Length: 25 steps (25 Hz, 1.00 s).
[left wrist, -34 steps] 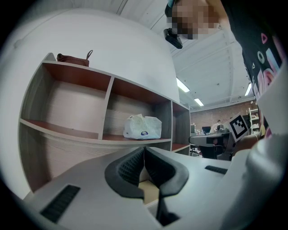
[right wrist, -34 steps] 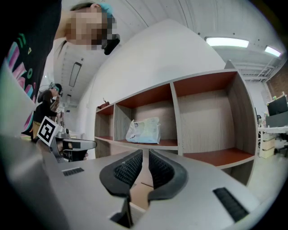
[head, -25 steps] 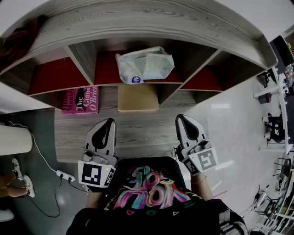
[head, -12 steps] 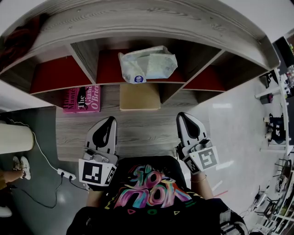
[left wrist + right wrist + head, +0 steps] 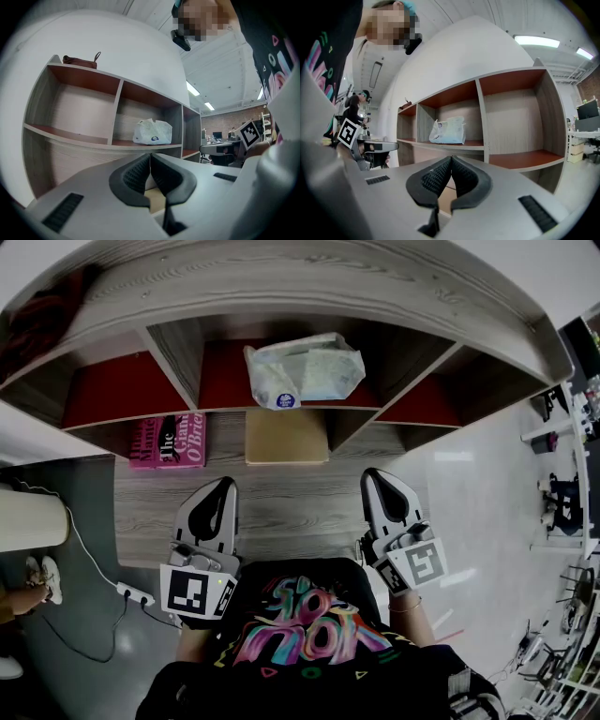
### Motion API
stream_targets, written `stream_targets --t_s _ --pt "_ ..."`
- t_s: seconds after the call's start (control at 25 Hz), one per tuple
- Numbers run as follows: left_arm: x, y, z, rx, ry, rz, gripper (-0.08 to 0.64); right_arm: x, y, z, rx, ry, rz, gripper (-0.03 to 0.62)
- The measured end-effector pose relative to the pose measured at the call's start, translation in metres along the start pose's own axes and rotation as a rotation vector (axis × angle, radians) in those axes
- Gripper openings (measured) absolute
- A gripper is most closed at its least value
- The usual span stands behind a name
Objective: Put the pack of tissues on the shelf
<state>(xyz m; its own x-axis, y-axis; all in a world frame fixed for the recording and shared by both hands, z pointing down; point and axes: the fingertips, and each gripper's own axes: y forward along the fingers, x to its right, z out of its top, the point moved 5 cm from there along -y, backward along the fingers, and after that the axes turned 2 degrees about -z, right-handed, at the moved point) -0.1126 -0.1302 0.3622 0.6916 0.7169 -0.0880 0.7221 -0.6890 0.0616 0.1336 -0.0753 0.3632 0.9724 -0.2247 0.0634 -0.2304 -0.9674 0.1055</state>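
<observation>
The pack of tissues (image 5: 302, 371), in a crinkled clear wrapper with a blue round label, lies on the red floor of the middle shelf (image 5: 225, 381) compartment. It also shows in the left gripper view as the pack of tissues (image 5: 152, 132) and in the right gripper view as the pack of tissues (image 5: 447, 130). My left gripper (image 5: 218, 491) is shut and empty, held low in front of the shelf unit. My right gripper (image 5: 378, 487) is shut too, with nothing between its pads, well short of the pack.
A pink book (image 5: 169, 442) and a tan box (image 5: 286, 436) sit in the lower row of the shelf unit. A brown pouch (image 5: 79, 60) lies on top of the unit. A white power strip (image 5: 134, 597) and cable lie on the floor at the left.
The view has shifted slightly, so the shelf and pack sit a little further right. Both grippers stay low and shut in almost the same places.
</observation>
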Motion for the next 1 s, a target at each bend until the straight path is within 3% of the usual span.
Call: stream_targets --t_s 0.48,0.68,1.0 --pt "-0.0017 -0.0015 -0.001 -0.015 0.032 -0.019 0.025 -0.0022 0.0011 0.0052 0.039 0.033 0.029 0.015" --pt "-0.0071 -0.0027 0.0007 -0.013 0.062 -0.015 0.025 0.0007 -0.0012 0.0011 0.006 -0.005 0.01 0.015" --pt "-0.0096 0.0023 0.0022 -0.013 0.107 -0.049 0.025 -0.0008 -0.0011 0.0042 0.032 -0.006 0.003 0.015"
